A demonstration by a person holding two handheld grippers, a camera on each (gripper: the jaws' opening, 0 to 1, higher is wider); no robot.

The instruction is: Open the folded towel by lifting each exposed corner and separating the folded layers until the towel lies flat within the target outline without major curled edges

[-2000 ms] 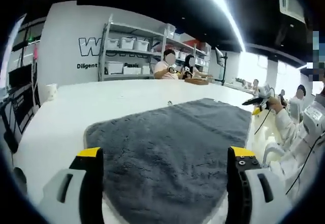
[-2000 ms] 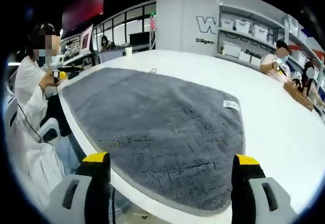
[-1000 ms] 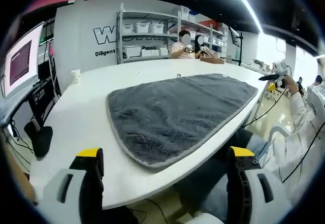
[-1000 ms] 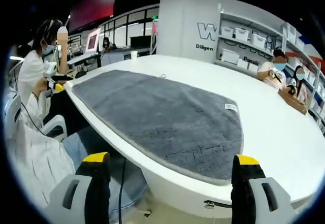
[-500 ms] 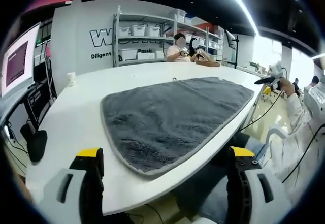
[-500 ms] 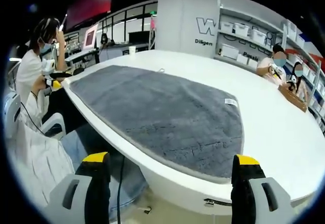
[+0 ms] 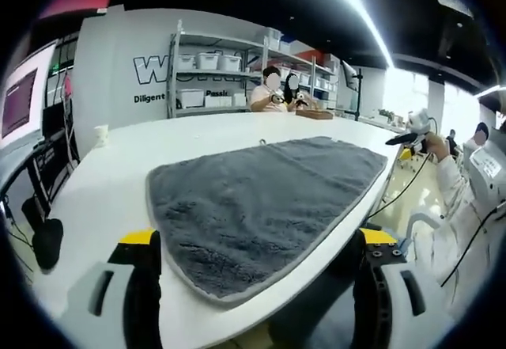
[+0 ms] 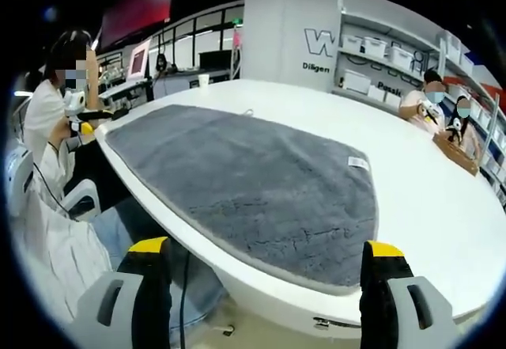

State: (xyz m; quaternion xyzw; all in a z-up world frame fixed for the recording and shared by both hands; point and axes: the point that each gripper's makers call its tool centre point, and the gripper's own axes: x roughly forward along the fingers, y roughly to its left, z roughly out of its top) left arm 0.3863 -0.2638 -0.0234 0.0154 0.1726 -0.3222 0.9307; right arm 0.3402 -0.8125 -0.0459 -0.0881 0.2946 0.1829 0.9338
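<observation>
Surface (image 7: 95, 183) white, carries the towel (image 7: 253, 199), spread out grey along the near edge, one layer by the look of it, no outline visible. Label tab (image 8: 358, 161) at 2 o'clock of towel in right gripper view. Left gripper (image 7: 257, 258) and right gripper (image 8: 265, 266) both released, jaws wide, holding nothing, off the edge. Judgement: only check hems for curl; if any, pinch hem low, pull outward.

Grey towel (image 7: 261, 202) lies seemingly flat on white table (image 7: 103, 183), jaws apart.
</observation>
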